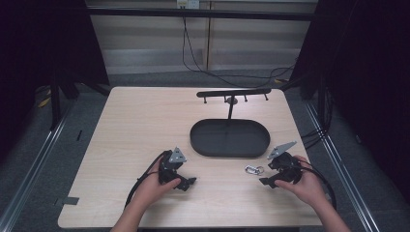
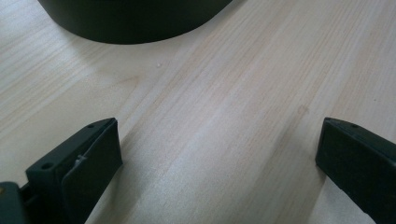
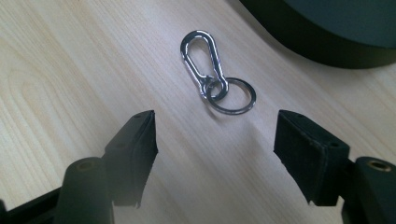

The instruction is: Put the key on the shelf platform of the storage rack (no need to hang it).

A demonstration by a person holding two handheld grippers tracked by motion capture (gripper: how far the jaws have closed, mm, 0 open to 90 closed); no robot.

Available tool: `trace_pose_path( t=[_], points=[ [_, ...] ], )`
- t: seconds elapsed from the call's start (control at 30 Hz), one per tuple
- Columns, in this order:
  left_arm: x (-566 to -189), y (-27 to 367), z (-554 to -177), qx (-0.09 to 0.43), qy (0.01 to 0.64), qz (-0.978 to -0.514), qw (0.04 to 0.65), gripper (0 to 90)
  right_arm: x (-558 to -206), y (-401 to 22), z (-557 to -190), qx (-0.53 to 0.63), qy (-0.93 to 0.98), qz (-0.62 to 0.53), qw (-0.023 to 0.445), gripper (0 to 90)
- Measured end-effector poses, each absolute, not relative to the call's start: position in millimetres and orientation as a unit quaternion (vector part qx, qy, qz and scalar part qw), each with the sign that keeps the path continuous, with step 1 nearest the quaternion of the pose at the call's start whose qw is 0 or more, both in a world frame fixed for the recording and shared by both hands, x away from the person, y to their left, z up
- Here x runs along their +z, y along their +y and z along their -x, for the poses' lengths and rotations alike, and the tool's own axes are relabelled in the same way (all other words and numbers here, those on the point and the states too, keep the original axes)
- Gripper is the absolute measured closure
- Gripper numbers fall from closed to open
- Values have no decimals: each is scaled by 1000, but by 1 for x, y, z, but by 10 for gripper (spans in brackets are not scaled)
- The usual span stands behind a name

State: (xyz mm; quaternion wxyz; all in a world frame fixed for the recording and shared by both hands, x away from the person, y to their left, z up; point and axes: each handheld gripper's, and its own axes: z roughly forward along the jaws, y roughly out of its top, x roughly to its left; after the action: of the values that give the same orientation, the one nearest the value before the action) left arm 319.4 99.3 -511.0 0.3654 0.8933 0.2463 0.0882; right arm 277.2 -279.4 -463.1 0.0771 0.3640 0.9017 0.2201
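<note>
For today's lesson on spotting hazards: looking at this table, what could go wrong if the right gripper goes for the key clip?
1. The key clip lies flat on the table, so the right gripper, jaws open, may slide over it or push it away.
2. Its loose ring could swing or slip out.
3. The black tray sits close by; the gripper may bump it.

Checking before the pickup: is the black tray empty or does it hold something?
Empty. In the high view the black oval tray shows a bare floor; the carabiner lies outside it on the table.
</note>
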Motion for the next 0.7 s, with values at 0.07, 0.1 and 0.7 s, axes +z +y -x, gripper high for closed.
trace_pose_path(
  t=[0.07, 0.1, 0.7],
  points=[
    [-511, 99, -319, 88, 246, -893, 365, 0, -463, -276, -280, 210, 906, -357, 84, 305],
    [-511, 99, -319, 88, 246, -893, 365, 0, -463, -276, -280, 210, 906, -357, 84, 305],
    [-511, 99, -319, 88, 246, -893, 365, 0, -456, -240, -300, 169, 926, -327, 83, 332]
  ],
)
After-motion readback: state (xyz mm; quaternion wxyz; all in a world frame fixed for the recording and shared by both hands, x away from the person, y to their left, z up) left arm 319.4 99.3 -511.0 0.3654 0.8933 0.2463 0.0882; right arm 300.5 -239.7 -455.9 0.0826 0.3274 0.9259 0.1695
